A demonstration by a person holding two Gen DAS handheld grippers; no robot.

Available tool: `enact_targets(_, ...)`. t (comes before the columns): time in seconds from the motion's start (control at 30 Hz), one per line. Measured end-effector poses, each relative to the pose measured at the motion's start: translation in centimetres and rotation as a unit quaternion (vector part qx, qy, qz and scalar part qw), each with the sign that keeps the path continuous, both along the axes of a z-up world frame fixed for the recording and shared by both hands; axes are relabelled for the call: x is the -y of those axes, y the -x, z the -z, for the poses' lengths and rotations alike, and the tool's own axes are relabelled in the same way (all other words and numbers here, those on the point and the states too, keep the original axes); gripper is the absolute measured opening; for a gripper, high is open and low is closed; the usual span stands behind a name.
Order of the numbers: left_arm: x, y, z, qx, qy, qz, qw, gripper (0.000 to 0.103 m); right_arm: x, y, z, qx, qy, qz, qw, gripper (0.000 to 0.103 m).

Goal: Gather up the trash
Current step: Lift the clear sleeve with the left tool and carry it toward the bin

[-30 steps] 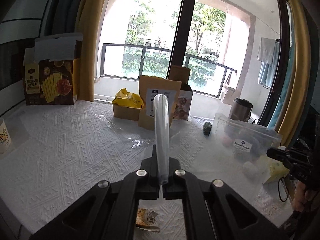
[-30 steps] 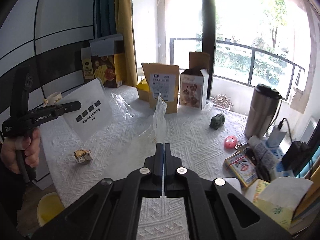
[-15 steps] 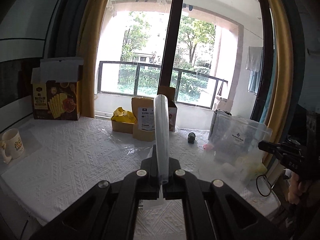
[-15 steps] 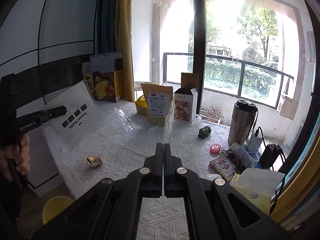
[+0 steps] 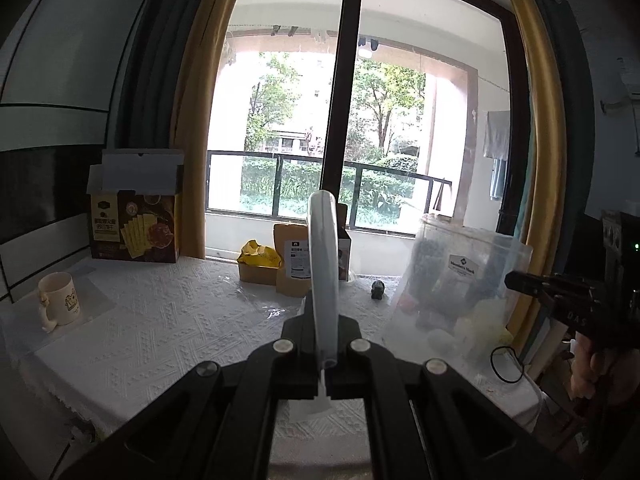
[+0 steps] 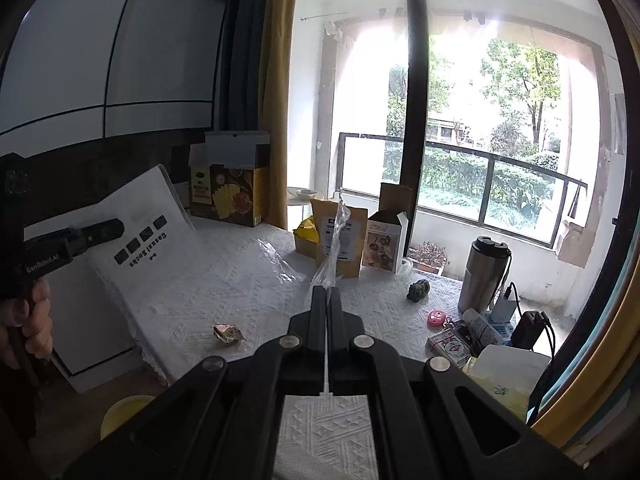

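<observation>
My left gripper (image 5: 323, 312) is shut on a flat white "Casual Socks" bag (image 5: 322, 264), seen edge-on in its own view and broadside in the right wrist view (image 6: 148, 248). My right gripper (image 6: 328, 300) is shut on a clear plastic bag (image 6: 334, 240), which shows in the left wrist view (image 5: 460, 276) hanging over the table's right end. A small crumpled wrapper (image 6: 228, 332) lies on the white tablecloth (image 6: 248, 292) near the front edge. Both grippers are held above and in front of the table.
At the back stand a brown snack box (image 5: 134, 228), a yellow-lined box (image 5: 258, 266), a kraft pouch (image 6: 340, 240) and an open carton (image 6: 384, 240). A mug (image 5: 60, 304) sits left. A steel tumbler (image 6: 484, 276), cards, chargers and tissues crowd the right. A yellow bin (image 6: 124, 412) stands below.
Both grippers have pulled back and up from the table with their bags still held. The table now looks farther away in both views.
</observation>
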State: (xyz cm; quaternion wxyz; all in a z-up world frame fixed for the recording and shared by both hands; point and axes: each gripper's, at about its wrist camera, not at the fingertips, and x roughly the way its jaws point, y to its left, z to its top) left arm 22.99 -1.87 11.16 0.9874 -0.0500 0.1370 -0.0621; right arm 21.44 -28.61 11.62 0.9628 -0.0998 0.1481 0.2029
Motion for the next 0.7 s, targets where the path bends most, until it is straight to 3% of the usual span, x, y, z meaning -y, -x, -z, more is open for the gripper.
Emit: enact_targets(0.7,-4.6,9.2,2.9,-0.006,0.001,-0.03,0.9995,0.001,-6.8,7.9,1.1,0.003,0.01,-0.08,0.997,0.0)
